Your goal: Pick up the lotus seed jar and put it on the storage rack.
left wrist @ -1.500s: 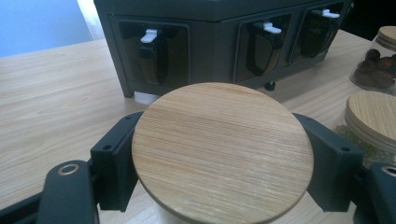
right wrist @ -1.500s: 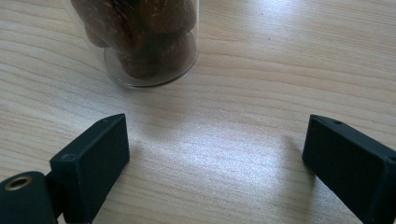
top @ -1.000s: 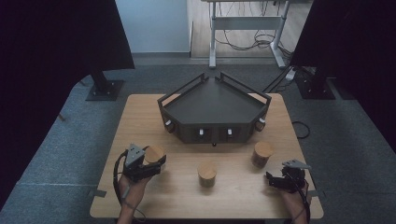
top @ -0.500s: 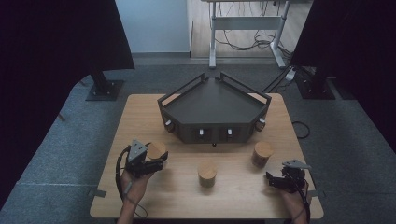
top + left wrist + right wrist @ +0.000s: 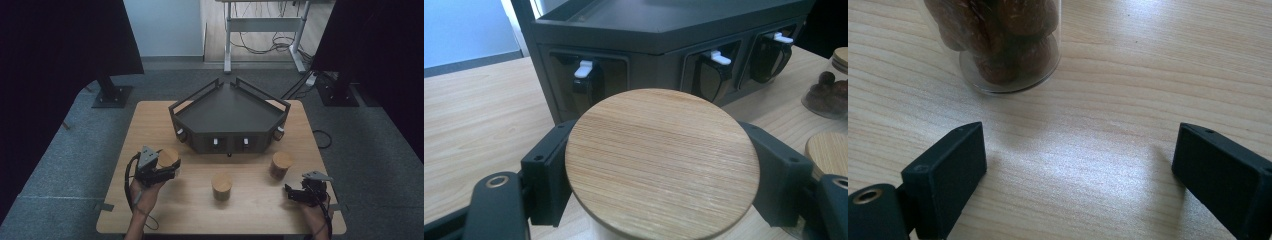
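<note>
My left tool [image 5: 167,169] has its jaws closed round the wooden-lidded jar [image 5: 662,162] at the near left of the bench [image 5: 150,120], in front of the dark rack [image 5: 227,107]; the jaws sit at lid height, one on each side, and I cannot tell whether the jar's base has left the bench. The risk I see is the grip being so high: if the lid is loose it may come off in my jaws while the glass stays behind, or the jar may swing and knock the rack's front. My right tool [image 5: 1080,170] is wide open over bare wood, with a jar of brown pieces [image 5: 995,42] just beyond its jaws. I count three jars, each with a wooden lid; two tools; one rack, with four white-tabbed latches [image 5: 216,142] showing along its front.
</note>
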Demonstrator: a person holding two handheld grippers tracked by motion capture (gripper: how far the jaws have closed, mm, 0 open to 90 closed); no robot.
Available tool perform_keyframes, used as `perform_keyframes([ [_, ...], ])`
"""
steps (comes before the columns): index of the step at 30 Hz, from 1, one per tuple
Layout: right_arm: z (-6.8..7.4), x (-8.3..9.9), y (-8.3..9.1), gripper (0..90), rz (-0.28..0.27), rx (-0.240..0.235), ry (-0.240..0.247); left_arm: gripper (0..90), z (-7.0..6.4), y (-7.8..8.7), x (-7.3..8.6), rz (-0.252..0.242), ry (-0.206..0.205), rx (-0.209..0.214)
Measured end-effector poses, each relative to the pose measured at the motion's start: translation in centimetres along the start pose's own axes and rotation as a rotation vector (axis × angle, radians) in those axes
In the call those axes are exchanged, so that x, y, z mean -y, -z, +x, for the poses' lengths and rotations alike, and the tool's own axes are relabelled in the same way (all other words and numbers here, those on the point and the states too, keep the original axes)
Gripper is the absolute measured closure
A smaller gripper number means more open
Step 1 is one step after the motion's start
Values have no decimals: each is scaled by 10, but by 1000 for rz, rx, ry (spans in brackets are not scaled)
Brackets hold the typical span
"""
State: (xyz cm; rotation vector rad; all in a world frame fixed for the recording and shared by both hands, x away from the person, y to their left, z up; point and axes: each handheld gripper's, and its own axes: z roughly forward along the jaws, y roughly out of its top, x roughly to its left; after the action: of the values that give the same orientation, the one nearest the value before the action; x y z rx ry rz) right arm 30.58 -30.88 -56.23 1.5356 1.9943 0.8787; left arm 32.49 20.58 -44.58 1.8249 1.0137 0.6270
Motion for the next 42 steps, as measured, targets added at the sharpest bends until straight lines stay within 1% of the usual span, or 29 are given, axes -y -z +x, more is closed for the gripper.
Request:
perform_keyframes([
  [9,0,0,0,66,0,-1,0,238,0,-4,-6,2,-9,0],
  [25,0,0,0,66,0,-2,2,238,3,-8,-13,-3,-1,1],
  [42,0,0,0,66,-1,-9,7,238,2,-18,-27,-6,-20,4],
])
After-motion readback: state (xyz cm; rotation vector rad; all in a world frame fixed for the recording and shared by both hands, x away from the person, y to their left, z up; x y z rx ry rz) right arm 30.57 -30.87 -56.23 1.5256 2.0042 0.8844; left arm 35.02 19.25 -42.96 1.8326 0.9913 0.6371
